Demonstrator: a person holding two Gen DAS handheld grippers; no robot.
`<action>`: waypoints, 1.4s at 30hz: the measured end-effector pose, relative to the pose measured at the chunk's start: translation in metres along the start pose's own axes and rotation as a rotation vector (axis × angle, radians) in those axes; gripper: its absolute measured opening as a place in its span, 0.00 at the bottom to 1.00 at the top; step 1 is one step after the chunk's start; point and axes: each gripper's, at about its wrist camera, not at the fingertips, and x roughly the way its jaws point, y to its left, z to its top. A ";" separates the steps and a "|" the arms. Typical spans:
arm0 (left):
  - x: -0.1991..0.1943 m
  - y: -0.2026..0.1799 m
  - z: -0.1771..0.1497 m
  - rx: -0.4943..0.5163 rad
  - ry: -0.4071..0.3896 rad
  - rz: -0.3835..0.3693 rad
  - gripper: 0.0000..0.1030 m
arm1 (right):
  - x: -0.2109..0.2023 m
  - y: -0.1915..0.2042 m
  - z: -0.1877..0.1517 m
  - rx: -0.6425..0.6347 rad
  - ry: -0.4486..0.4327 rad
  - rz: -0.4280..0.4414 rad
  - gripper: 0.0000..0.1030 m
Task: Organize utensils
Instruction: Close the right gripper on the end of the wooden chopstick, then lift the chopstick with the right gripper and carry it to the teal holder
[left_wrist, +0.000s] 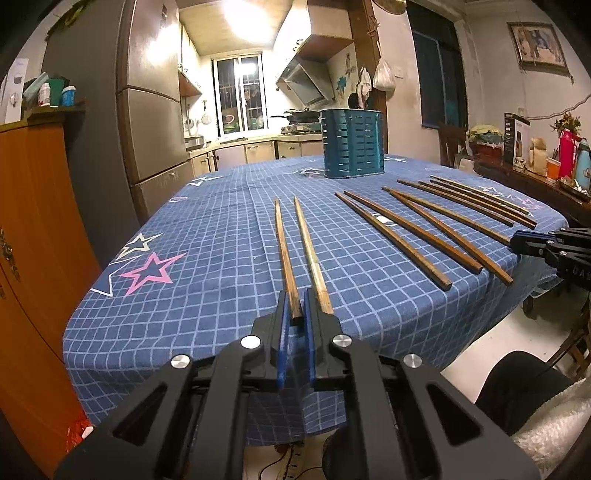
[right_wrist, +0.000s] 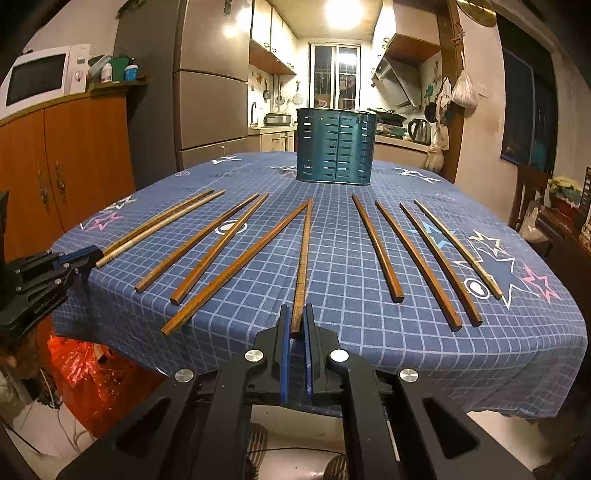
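In a dim kitchen, a surface (right_wrist: 369, 295) under blue checked cloth carries everything. The left hand-held gripper (left_wrist: 295, 306) clenches one brown wooden chopstick (left_wrist: 283, 254) by its near butt; the right hand-held gripper (right_wrist: 295, 321) likewise clamps another wooden chopstick (right_wrist: 303, 266). Both sticks are light, stiff and slim, and point lengthwise toward the slotted teal metal utensil holder (right_wrist: 335, 146).

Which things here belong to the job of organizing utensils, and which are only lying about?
Belong to the job:
- chopsticks laid out on the table
- teal holder
- left gripper, jaws shut on one chopstick
- right gripper, jaws shut on another

Just lying about:
- microwave
- kettle
- hanging bag
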 end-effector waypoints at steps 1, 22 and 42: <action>0.000 0.000 0.000 -0.006 0.002 -0.003 0.06 | -0.002 -0.003 0.001 0.013 -0.003 0.000 0.07; -0.025 0.044 0.095 -0.200 -0.082 0.003 0.05 | -0.067 -0.031 0.088 -0.064 -0.250 0.024 0.07; -0.015 0.048 0.197 -0.226 -0.048 0.000 0.05 | -0.056 -0.044 0.194 -0.110 -0.233 0.164 0.07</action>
